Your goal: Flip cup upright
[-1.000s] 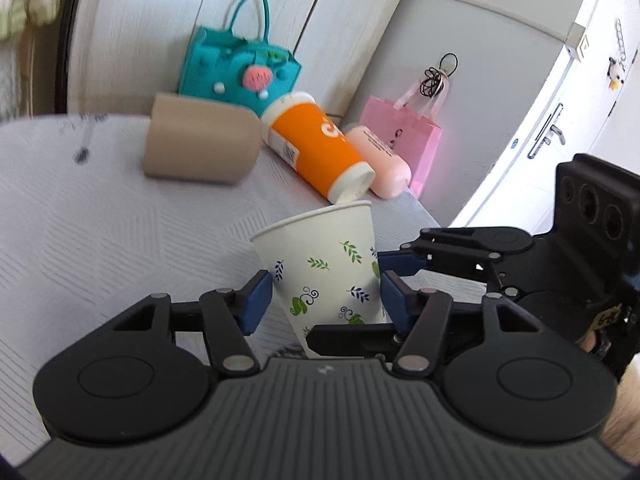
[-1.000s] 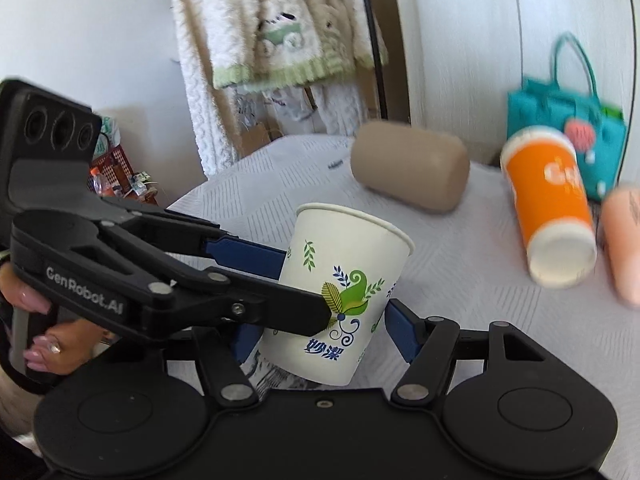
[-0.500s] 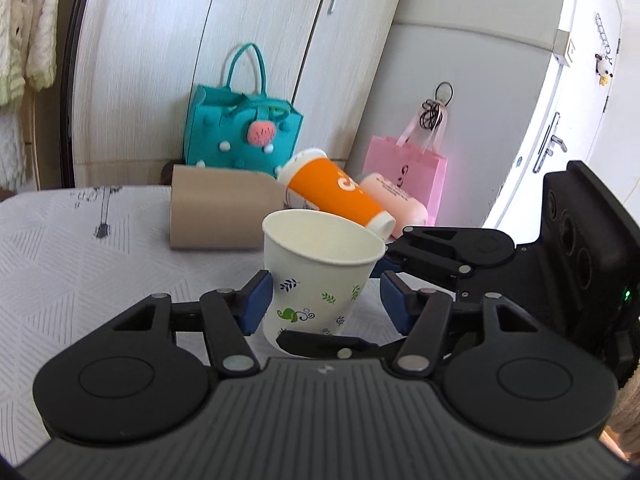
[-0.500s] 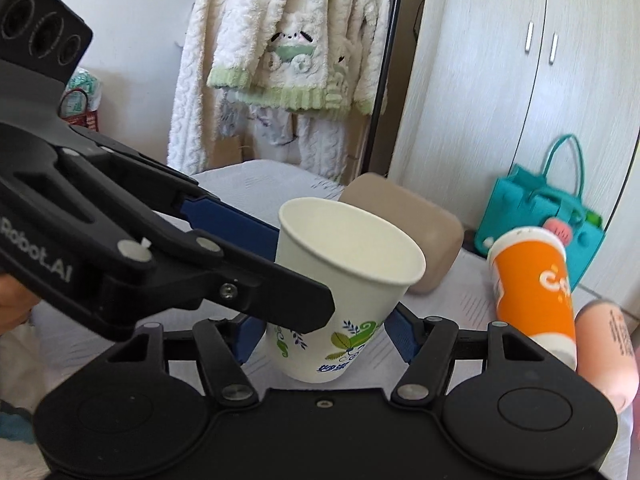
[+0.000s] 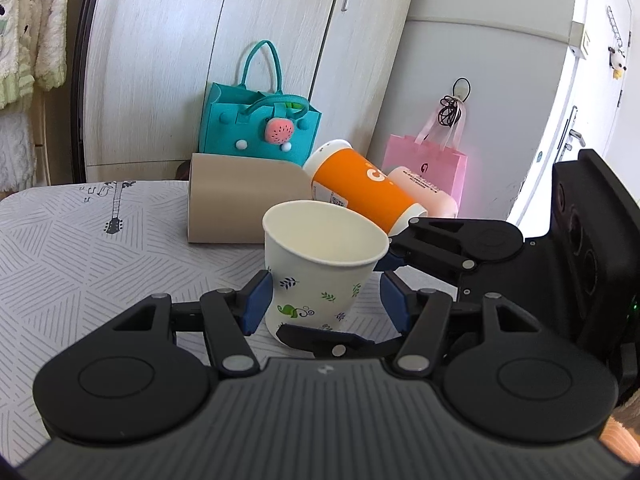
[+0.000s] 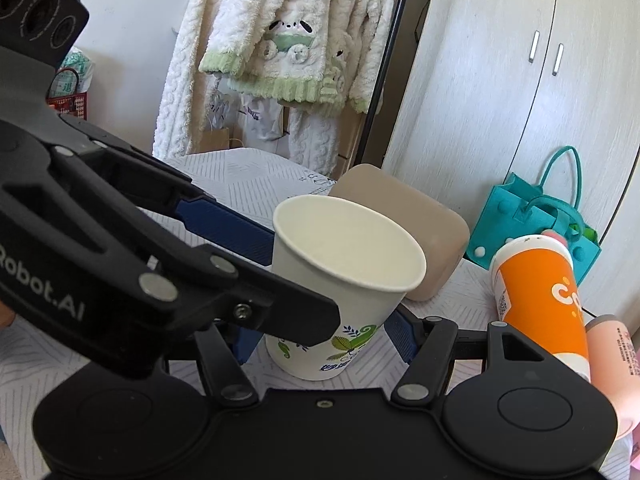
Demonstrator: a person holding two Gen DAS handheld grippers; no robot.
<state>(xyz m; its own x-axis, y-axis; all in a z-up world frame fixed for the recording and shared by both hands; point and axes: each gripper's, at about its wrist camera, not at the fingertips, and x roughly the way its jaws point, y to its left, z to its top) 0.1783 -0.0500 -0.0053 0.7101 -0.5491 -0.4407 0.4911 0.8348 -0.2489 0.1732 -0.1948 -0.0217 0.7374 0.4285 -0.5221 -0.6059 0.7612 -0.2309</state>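
Note:
A white paper cup with green leaf print (image 5: 320, 268) stands mouth up on the patterned table, a little tilted; it also shows in the right wrist view (image 6: 340, 284). My left gripper (image 5: 326, 304) is open around its lower half, with a gap beside the right pad. My right gripper (image 6: 324, 340) is open around the cup's base from the other side. The left gripper's arm (image 6: 140, 264) crosses in front of the cup in the right wrist view. The right gripper's body (image 5: 480, 256) sits just right of the cup in the left wrist view.
Lying on the table behind the cup are a tan cup (image 5: 240, 208), an orange cup (image 5: 364, 192) and a pink cup (image 5: 424, 196). A teal bag (image 5: 260, 128) and a pink bag (image 5: 428, 164) stand by the cabinet. The table edge (image 5: 60, 192) curves at the left.
The cup has gone from steeply tilted to standing mouth up on the table. Both grippers stay around it and have lowered with it.

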